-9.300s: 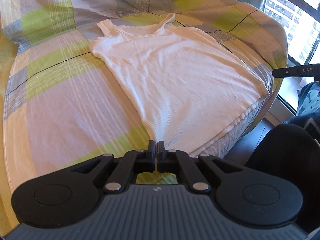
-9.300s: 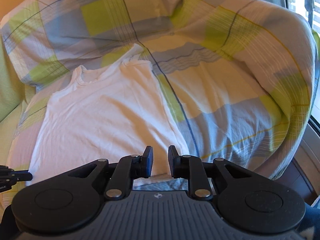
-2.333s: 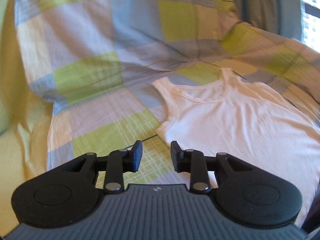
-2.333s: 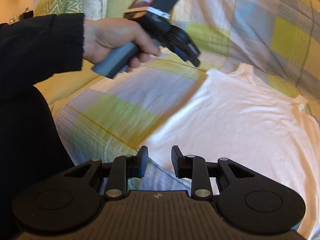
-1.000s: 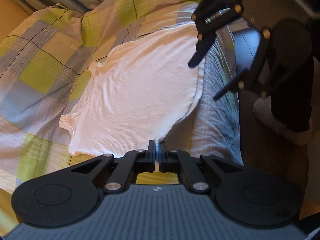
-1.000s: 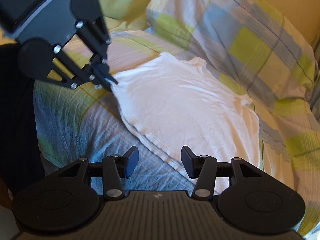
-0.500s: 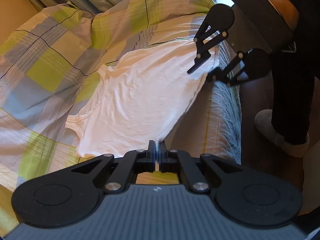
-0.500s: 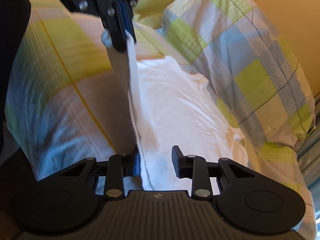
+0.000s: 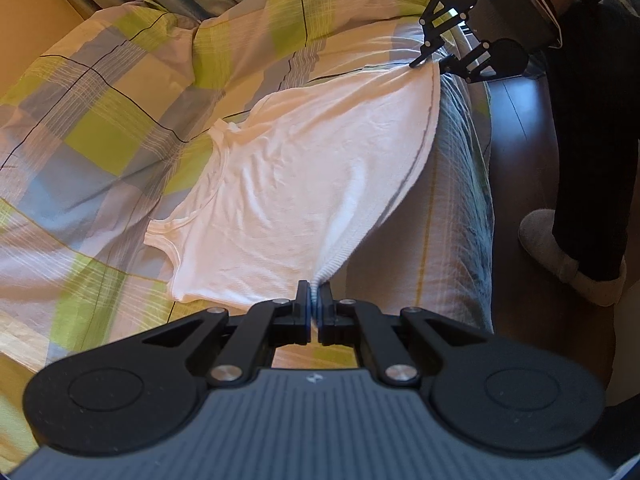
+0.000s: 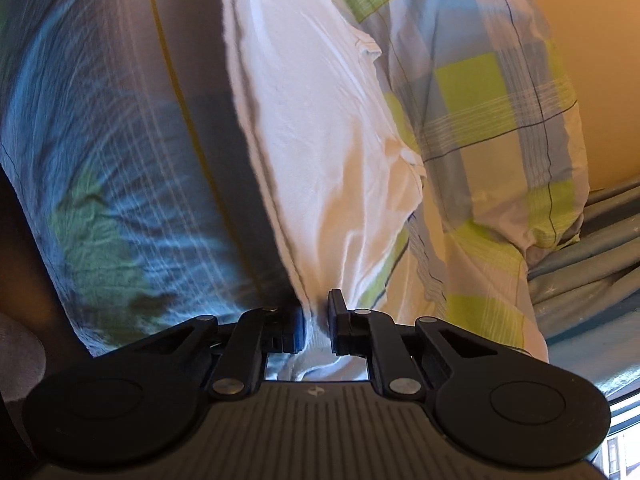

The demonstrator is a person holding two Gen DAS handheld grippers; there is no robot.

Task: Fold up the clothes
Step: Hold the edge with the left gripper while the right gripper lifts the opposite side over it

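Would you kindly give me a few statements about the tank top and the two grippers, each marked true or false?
1. The left gripper is shut on a hem corner of the white tank top. True.
2. The right gripper hangs clear of the cloth. False: white cloth sits between its fingers.
3. The top is already folded in half. False: it lies in a single layer.
4. The top lies on a checked bedcover. True.
5. The straps point toward the person's slipper. False: they point away.

White tank top on a checked bedspread of lime green, grey-blue and cream with thin dark lines; both grippers black, left gripper, right gripper; grey slipper.
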